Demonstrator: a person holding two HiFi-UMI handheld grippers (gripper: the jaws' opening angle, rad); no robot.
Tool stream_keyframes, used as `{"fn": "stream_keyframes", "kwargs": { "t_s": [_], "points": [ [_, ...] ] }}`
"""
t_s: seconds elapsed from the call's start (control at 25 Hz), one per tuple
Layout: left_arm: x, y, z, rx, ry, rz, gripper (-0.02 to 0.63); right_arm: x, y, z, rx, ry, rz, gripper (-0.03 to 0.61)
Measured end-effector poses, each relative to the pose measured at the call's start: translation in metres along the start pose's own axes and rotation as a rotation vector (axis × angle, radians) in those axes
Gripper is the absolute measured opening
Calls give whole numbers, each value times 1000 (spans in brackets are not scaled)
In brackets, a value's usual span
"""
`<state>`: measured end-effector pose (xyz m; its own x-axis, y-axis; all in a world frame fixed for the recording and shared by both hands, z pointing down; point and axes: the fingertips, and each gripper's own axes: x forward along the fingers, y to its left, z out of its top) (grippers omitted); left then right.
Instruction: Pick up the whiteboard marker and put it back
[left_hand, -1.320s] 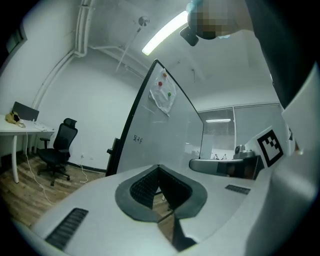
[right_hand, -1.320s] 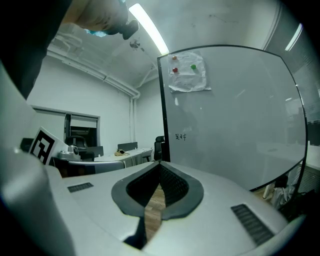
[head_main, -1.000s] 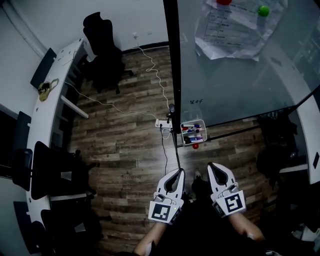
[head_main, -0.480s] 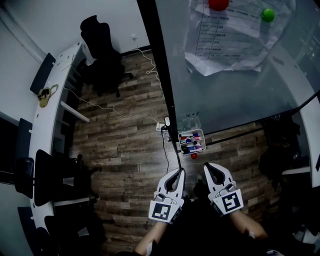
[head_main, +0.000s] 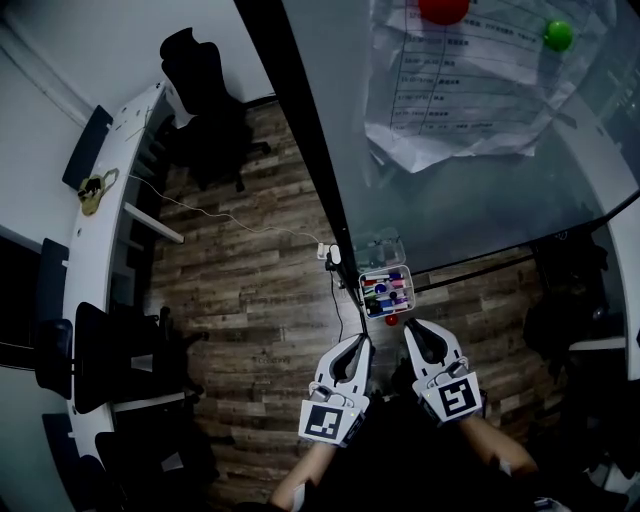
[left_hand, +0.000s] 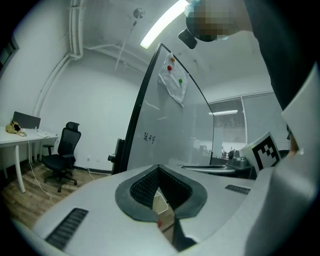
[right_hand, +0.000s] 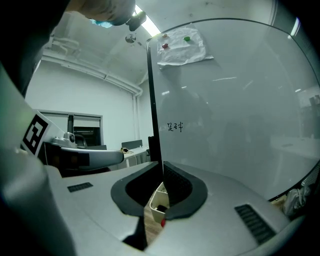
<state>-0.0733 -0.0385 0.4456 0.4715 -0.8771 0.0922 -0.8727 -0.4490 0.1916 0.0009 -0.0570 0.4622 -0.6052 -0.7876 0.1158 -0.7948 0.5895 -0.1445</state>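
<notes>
Two white two-jaw grippers we hold low: left gripper (head_main: 357, 345), jaws pressed together, empty. Coloured whiteboard markers (head_main: 388, 290) lie in a small white plastic tray (head_main: 364, 298) at the glass board (head_main: 480, 205) edge. Right gripper (head_main: 413, 330), jaws together, empty.

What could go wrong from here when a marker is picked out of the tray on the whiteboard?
1. The left claw and right claw are both shut; unopened, they would likely push the markers rather than grasp one.
2. The markers lie packed together in the small tray, so two may get pinched at once.
3. A cable trails across the floor beside the tray, a possible trip hazard.
</notes>
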Motion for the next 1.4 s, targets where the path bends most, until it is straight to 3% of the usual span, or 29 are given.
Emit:
{"fn": "stream_keyframes", "kwargs": {
  "t_s": [0.52, 0.68, 0.88, 1.4],
  "points": [
    [15, 10, -13, -32, 43, 16, 8, 26, -13, -16, 4, 56, 2, 25],
    [22, 17, -12, -3, 51, 26, 8, 36, -14, -27, -16, 100, 15, 76],
    [26, 16, -16, -42, 60, 25, 8, 51, -17, -38, -54, 136, 6, 127],
    [29, 26, -18, -52, 71, 53, 8, 70, -21, -49, -70, 164, 7, 129]
  ]
}}
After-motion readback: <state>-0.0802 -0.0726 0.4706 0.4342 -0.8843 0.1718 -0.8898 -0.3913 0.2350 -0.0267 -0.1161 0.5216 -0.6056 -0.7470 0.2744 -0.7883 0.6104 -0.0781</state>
